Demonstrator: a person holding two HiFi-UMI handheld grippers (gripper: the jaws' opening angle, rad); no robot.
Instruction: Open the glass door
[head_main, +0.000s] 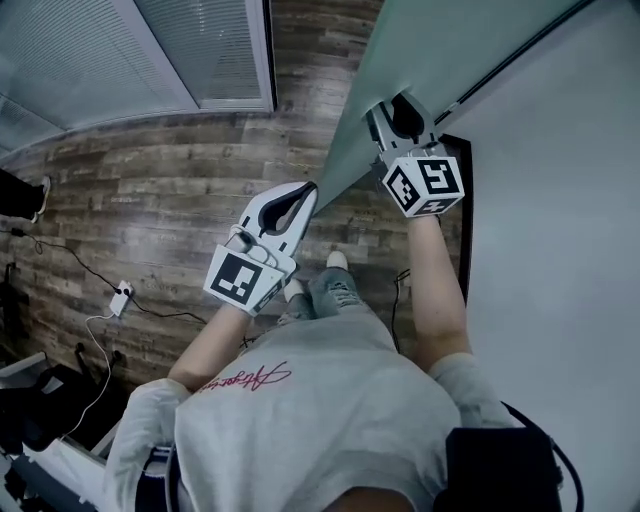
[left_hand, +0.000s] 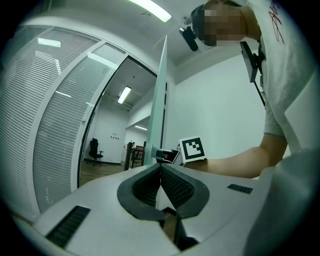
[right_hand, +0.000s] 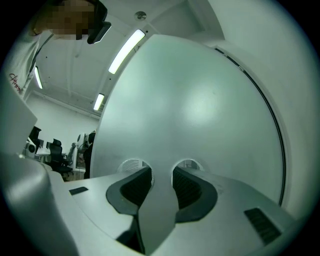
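Note:
The frosted glass door (head_main: 450, 50) slants from the top right of the head view down to the middle; its thin edge (left_hand: 159, 100) stands upright in the left gripper view. My right gripper (head_main: 400, 105) points at the door's broad face (right_hand: 200, 100). Its jaws (right_hand: 162, 172) stand apart right at the glass, and I see nothing gripped between them. My left gripper (head_main: 305, 190) sits at the door's lower edge with its fingertips (left_hand: 160, 166) closed together on nothing, the door edge just beyond them. No door handle is visible.
A white wall (head_main: 560, 250) runs along the right, close behind the door. Glass walls with blinds (head_main: 120, 50) stand at the top left over wood flooring (head_main: 150, 190). A cable with a power strip (head_main: 120, 297) lies on the floor at left. An office chair (left_hand: 94, 150) is in the far room.

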